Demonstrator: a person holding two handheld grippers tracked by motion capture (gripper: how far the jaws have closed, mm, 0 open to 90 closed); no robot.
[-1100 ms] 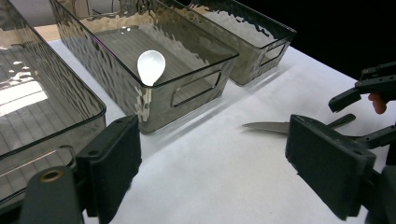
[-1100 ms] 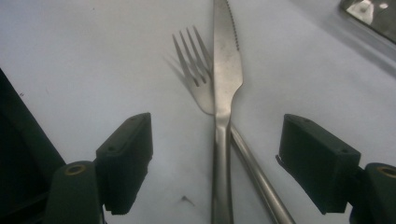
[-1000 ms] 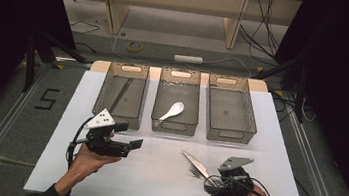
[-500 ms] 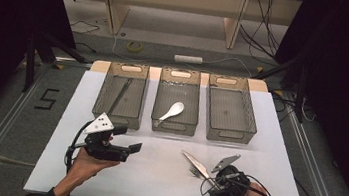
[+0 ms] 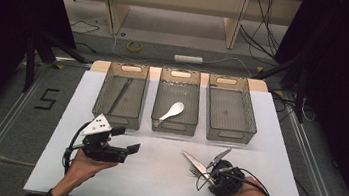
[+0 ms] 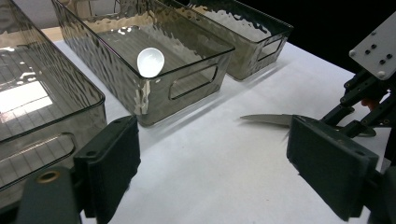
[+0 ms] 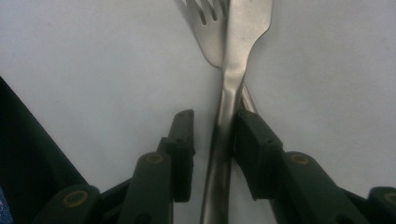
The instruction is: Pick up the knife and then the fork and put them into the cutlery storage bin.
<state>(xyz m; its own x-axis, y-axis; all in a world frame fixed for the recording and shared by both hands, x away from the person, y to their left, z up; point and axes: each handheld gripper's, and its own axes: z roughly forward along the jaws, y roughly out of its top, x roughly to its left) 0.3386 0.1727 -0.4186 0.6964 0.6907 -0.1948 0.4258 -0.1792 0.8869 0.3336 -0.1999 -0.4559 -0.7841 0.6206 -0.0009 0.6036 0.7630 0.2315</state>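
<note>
A steel knife (image 7: 229,116) lies across a fork (image 7: 203,28) on the white table (image 5: 153,176), front right. My right gripper (image 5: 209,175) points down over them, and its jaws have just been closing with the knife's handle between them. In the right gripper view (image 7: 215,120) the right pad touches the handle, while a gap remains at the left pad. The knife's blade (image 5: 194,160) pokes out toward the bins. My left gripper (image 5: 126,140) is held above the table's front left, open with nothing in it (image 6: 212,135).
Three clear bins stand in a row at the back. The left bin (image 5: 118,119) holds a thin dark utensil (image 5: 118,96), the middle bin (image 5: 174,128) a white spoon (image 5: 172,111), and the right bin (image 5: 229,134) has nothing in it.
My right gripper has tipped down onto the knife and fork, and its jaws have narrowed around the knife's handle. The left gripper has stayed where it was.
</note>
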